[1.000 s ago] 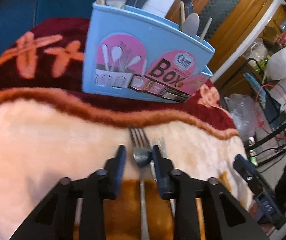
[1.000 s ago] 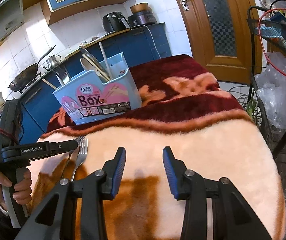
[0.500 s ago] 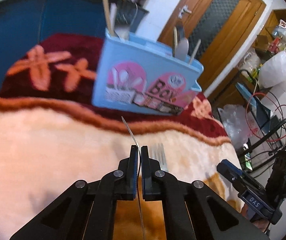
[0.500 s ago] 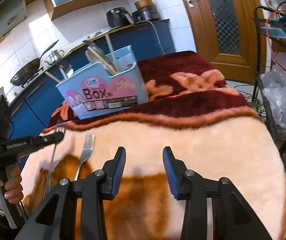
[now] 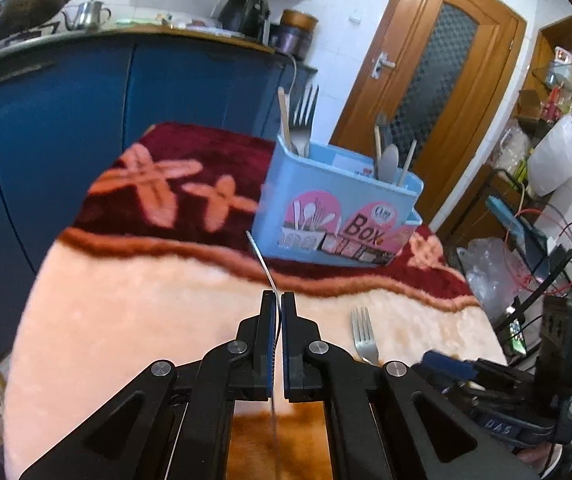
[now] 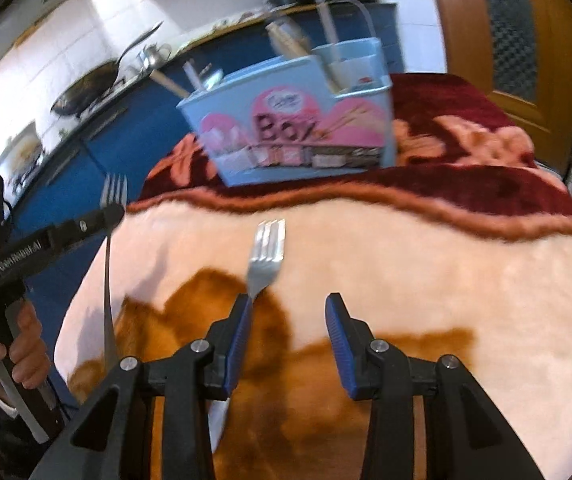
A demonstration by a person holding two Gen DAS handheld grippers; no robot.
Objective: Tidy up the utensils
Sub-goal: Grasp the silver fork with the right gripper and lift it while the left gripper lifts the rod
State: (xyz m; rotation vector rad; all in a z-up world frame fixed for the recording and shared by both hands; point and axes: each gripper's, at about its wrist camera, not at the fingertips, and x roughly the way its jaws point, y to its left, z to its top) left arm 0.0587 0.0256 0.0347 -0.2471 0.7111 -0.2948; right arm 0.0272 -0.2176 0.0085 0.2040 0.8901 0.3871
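Observation:
My left gripper (image 5: 277, 300) is shut on a steel fork (image 5: 261, 258), seen edge-on and lifted off the blanket. In the right wrist view that gripper (image 6: 114, 211) holds the fork (image 6: 113, 188) at the left, tines up and handle hanging down. A second fork (image 6: 267, 254) (image 5: 363, 336) lies on the peach blanket, tines toward the light blue utensil box (image 5: 336, 216) (image 6: 294, 120), which holds several utensils. My right gripper (image 6: 288, 316) is open just above the blanket, its left finger beside the lying fork's neck.
A plush blanket (image 6: 426, 264) in peach, brown and dark red covers the table. Blue kitchen cabinets (image 5: 66, 120) stand behind, with a wok and kettle on the counter. A wooden door (image 5: 438, 92) and a wire rack with bags (image 5: 546, 216) are at the right.
My left gripper closed on one fork and raised it off the blanket, tines up. My right gripper slid left to the second fork, its opening unchanged.

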